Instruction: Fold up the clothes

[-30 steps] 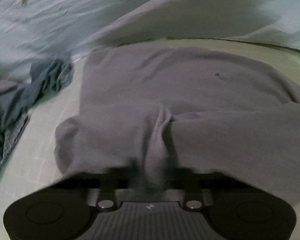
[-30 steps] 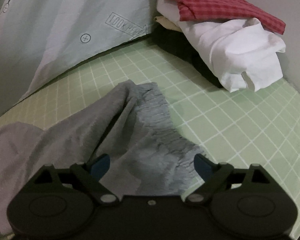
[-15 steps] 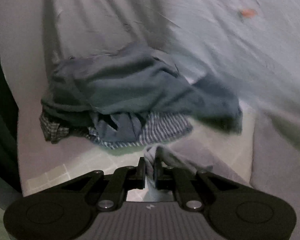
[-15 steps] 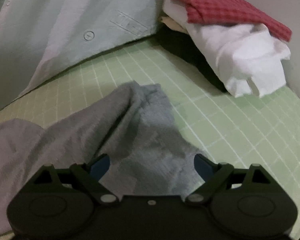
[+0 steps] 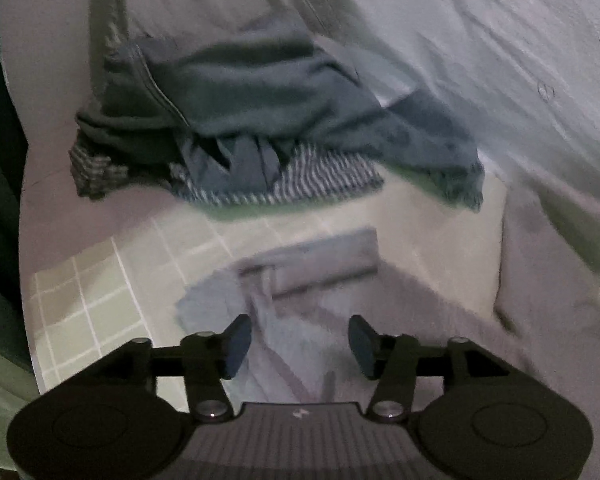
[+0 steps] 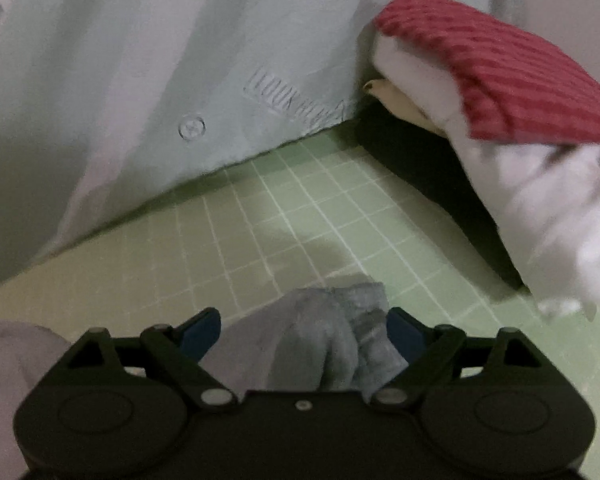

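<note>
A pale green grid-lined mat [image 6: 300,216] is covering the surface, meeting a light blue printed sheet [image 6: 140,60] whose writing is blurring unreadably. Both the left tongs [image 5: 298,340] and the right tongs [image 6: 302,330] are gaping wide around a grey knit sweater [image 6: 320,332].

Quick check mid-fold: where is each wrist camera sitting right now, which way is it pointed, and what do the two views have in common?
Left wrist: rides on the left gripper, jaws open, looking along its fingers over the grey garment toward a heap of dark blue clothes.
Right wrist: rides on the right gripper, jaws open around a bunched grey fold, facing a stack topped by a red checked cloth.
Shared: the green grid mat and, apparently, the same grey garment.
</note>
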